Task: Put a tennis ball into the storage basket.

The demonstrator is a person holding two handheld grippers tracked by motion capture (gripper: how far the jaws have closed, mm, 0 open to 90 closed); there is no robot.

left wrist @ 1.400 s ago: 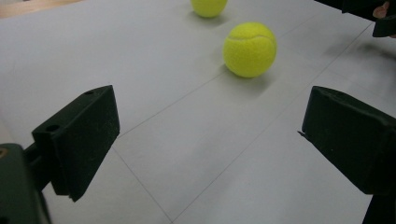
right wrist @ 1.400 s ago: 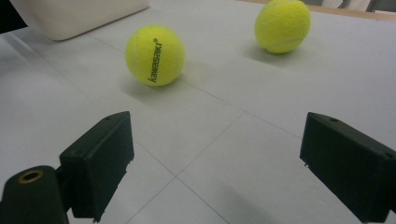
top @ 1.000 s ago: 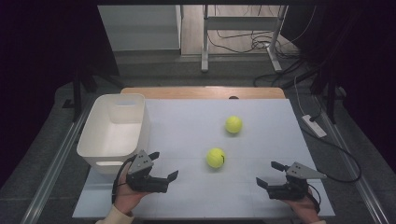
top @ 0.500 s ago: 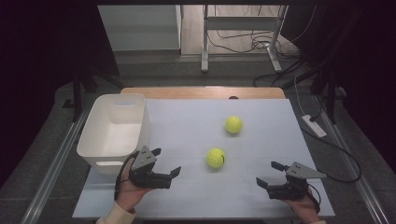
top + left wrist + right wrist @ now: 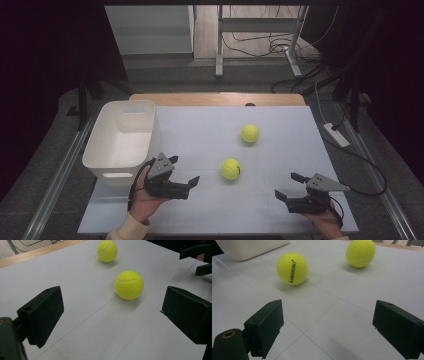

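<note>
Two yellow tennis balls lie on the white table. The nearer ball (image 5: 231,169) (image 5: 129,284) (image 5: 292,268) rests mid-table; the farther ball (image 5: 249,133) (image 5: 107,251) (image 5: 360,253) sits behind it to the right. My left gripper (image 5: 184,170) (image 5: 112,315) is open, held low just left of the nearer ball, its jaws pointing toward it. My right gripper (image 5: 290,186) (image 5: 329,330) is open at the front right, apart from both balls, with nothing between its jaws.
A white plastic bin (image 5: 122,137) (image 5: 249,247) stands at the table's left side, beside my left hand. A wooden strip (image 5: 217,99) runs along the far edge. A power strip (image 5: 336,135) and cables lie on the floor to the right.
My left gripper has shifted right and slightly forward toward the nearer ball. The right gripper and both balls have stayed put.
</note>
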